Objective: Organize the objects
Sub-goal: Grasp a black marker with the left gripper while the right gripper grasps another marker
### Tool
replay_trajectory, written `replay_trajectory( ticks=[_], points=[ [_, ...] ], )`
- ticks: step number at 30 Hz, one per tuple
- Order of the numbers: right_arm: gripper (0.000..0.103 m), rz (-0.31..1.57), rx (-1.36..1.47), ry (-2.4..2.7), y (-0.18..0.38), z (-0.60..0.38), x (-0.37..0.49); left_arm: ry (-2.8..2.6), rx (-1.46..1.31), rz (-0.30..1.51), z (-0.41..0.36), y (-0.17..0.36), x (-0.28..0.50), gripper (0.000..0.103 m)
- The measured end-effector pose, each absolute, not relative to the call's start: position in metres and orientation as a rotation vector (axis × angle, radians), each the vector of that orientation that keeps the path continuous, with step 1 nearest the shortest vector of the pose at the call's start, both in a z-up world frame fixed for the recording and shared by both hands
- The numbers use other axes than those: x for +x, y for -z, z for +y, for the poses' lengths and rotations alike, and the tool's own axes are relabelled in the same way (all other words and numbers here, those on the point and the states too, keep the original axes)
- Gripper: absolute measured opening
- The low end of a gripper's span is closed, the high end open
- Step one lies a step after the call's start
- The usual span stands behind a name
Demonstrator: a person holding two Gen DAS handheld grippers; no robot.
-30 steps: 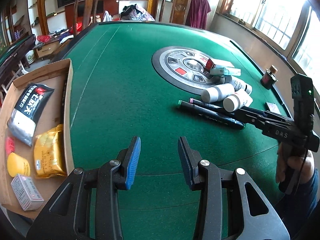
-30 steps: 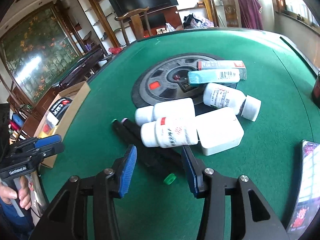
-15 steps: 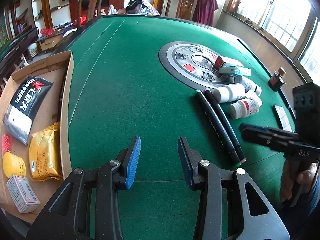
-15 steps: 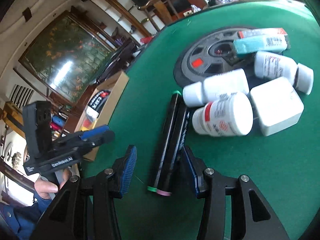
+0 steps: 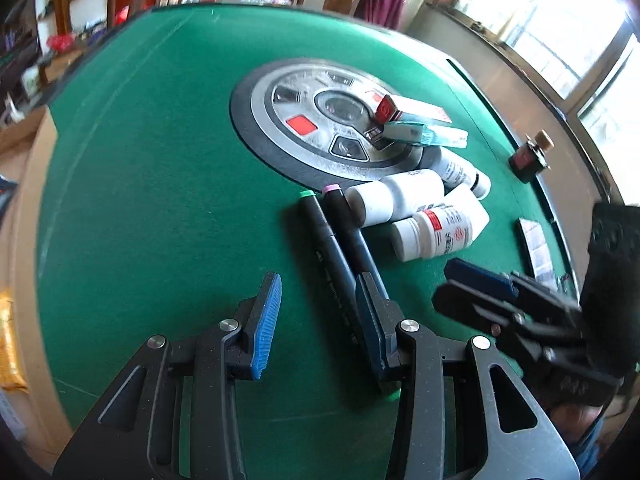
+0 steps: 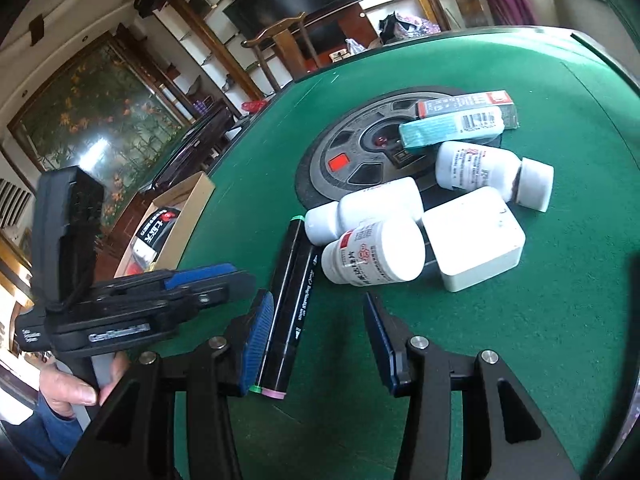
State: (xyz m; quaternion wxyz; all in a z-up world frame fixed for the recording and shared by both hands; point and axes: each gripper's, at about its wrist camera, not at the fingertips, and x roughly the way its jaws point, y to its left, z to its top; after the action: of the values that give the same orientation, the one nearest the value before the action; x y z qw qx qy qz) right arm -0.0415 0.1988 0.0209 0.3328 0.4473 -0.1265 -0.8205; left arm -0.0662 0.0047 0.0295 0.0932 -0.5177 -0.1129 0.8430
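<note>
Both grippers had closed in on the markers since the frame before: my left gripper had swung right until the two markers ran under its right jaw, and my right gripper had dropped lower beside them. Left jaws stood wide with only green surface between them, nothing held. Right jaws were also wide; the markers lay on the surface just inside the left jaw, their green and pink end caps nearest the camera, but I could not tell whether that jaw touched them.

Taking the markers as my landmark: they lay side by side, touching along their length. At their far end a white bottle lay on its side, its cap just beside the marker tips. A second bottle with a red label lay just right of the markers, touching the first. Right of that sat a white box, and beyond it a third bottle. Farther still, on the round centre panel, a teal carton rested against a longer red-ended carton. Well to the left of the markers, off the surface edge, was a cardboard box holding a dark packet.
</note>
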Motion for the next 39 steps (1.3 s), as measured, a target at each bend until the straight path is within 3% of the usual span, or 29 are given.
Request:
replay_trajectory(
  ticks=[8, 10, 14, 15, 18, 28, 31, 32, 36, 39],
  points=[
    [0.047, -0.354, 1.165, 2.146, -0.021, 0.202, -0.044, -2.514, -1.572, -0.293, 0.013, -0.022, -0.075, 0.038],
    [0.047, -0.351, 1.167, 2.145, -0.021, 0.202, -0.044, -2.54, -1.553, -0.261, 0.011, -0.022, -0.074, 0.029],
    [0.047, -0.333, 1.172, 2.134, -0.021, 0.198, -0.043, -2.598, -1.526, -0.156, 0.005, -0.024, -0.064, 0.023],
    [0.047, -0.317, 1.176, 2.127, -0.02, 0.195, -0.042, -2.61, -1.529, -0.125, 0.004, -0.024, -0.062, 0.017],
    [0.046, -0.255, 1.18, 2.121, -0.019, 0.186, -0.039, -2.642, -1.537, -0.037, -0.003, -0.015, -0.052, 0.014],
    [0.043, 0.086, 1.226, 2.287, -0.014, 0.126, -0.04, -2.683, -1.445, 0.06, -0.007, -0.012, -0.04, 0.015],
    [0.027, 0.211, 1.22, 2.347, -0.012, 0.116, -0.041, -2.695, -1.43, 0.079, -0.005, -0.012, -0.038, 0.015],
    [0.014, 0.276, 1.21, 2.362, -0.011, 0.111, -0.039, -2.699, -1.425, 0.085, -0.005, -0.012, -0.038, 0.015],
    [0.012, 0.485, 1.128, 2.415, -0.008, 0.097, -0.026, -2.716, -1.411, 0.089, -0.004, -0.011, -0.037, 0.015],
    [0.013, 0.502, 1.097, 2.434, -0.006, 0.097, -0.024, -2.729, -1.402, 0.076, -0.004, -0.01, -0.037, 0.017]
  ],
)
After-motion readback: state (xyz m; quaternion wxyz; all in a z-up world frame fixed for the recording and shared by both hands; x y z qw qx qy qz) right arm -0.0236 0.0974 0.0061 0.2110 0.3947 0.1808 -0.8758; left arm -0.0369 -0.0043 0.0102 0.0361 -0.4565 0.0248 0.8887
